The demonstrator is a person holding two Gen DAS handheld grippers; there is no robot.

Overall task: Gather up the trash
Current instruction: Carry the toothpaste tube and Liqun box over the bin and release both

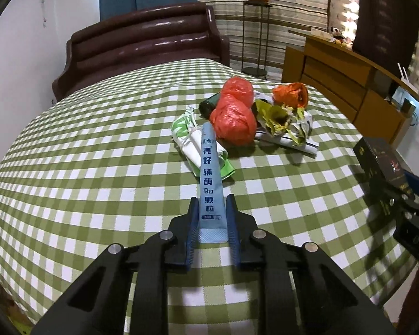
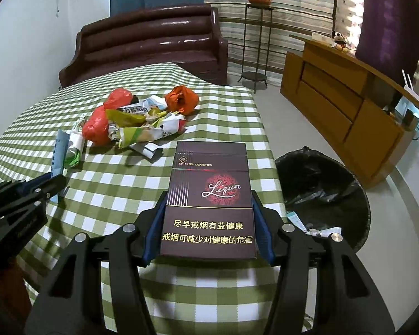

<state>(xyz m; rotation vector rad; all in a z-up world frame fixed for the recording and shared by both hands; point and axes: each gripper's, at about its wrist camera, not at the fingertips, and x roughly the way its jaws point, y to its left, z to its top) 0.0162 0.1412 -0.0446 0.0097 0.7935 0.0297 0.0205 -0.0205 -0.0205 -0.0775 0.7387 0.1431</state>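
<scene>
Sachet (image 1: 209, 176) clamped in left gripper (image 1: 211, 212), long axis pointing away toward trash pile (image 1: 254, 111).

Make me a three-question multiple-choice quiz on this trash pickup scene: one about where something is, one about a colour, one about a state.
1. Where is the black-lined trash bin?
A. On the table
B. On the floor beside the table
C. On the sofa

2. What colour is the sachet in the left hand-held gripper?
A. Light blue
B. Yellow
C. Red

3. What is the right hand-held gripper doing?
A. Standing open and empty
B. Gripping a red bag
C. Gripping a cigarette pack

Answers:
1 B, the bin stands on the floor at the table's edge.
2 A, it is a pale blue strip.
3 C, both pads press the dark pack's sides.
</scene>
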